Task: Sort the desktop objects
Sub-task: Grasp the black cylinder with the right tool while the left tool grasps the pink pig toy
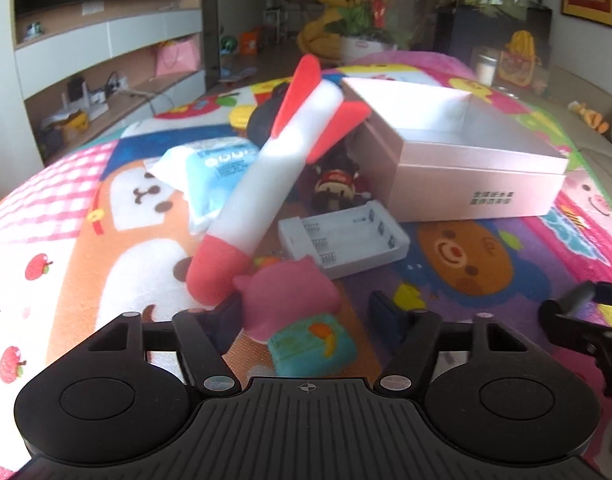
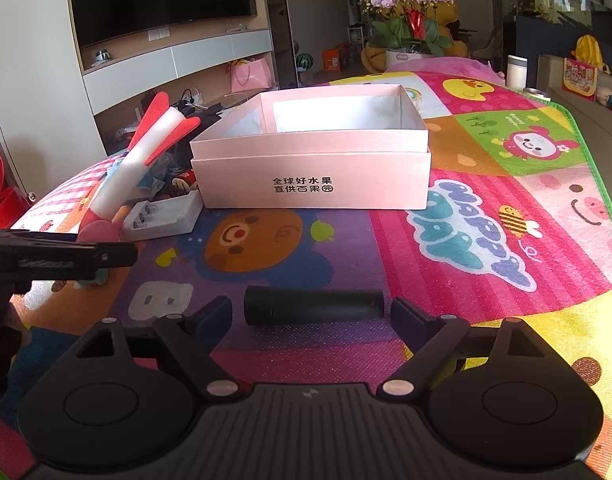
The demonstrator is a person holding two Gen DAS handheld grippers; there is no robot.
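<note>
Hiding pig toy (image 1: pixel 290 300) base — left gripper (image 1: pixel 306 320) frame.

Left hand-held gripper (image 1: pixel 306 314): matte black ribbed body, two round side discs, silver pivot screws, crosshair mark, dark blue finger pads (image 1: pixel 380 308). Right hand-held gripper (image 2: pixel 311 314): identical build.

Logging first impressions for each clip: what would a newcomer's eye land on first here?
Probably the open pink box in the middle of the bright cartoon mat, empty as far as its inside shows. Left of it a white-and-red foam rocket leans over a white battery holder. Closer in, a pink toy sits between the fingers of the left hand-held gripper, and a black cylinder lies between the open fingers of the right hand-held gripper.
</note>
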